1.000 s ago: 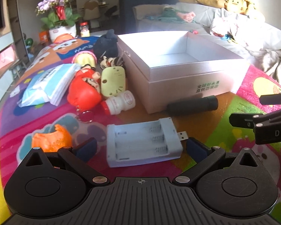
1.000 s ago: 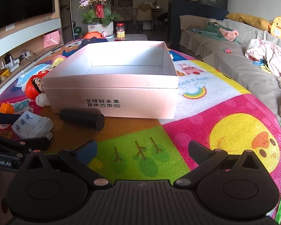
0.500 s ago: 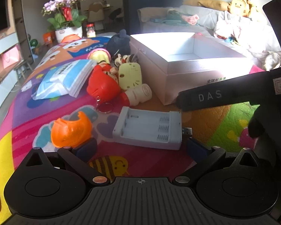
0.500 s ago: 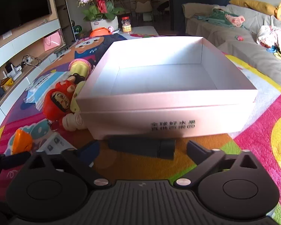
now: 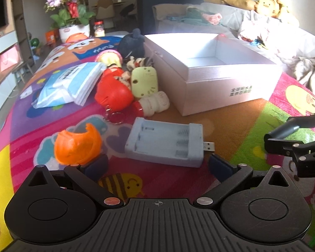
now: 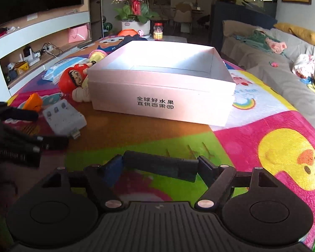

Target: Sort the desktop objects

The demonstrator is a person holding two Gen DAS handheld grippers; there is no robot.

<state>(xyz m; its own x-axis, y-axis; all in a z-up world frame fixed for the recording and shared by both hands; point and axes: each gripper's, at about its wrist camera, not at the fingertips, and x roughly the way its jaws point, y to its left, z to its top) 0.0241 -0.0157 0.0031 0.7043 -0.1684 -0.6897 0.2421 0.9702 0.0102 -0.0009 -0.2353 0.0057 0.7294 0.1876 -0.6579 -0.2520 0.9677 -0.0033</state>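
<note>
My right gripper is shut on a black cylinder and holds it crosswise in front of the open white box; the cylinder also shows in the left wrist view. My left gripper is open, just short of a pale blue battery charger with a USB plug lying on the colourful mat. An orange plastic piece lies by its left finger. The white box is empty as far as I can see.
A red doll, a yellow-green toy, a small white bottle, a blue tissue pack and a dark plush lie left of the box. A flower pot stands at the table's far end.
My right gripper has closed on the black cylinder by the box and lifted it back toward me. My left gripper has stayed open near the charger.
</note>
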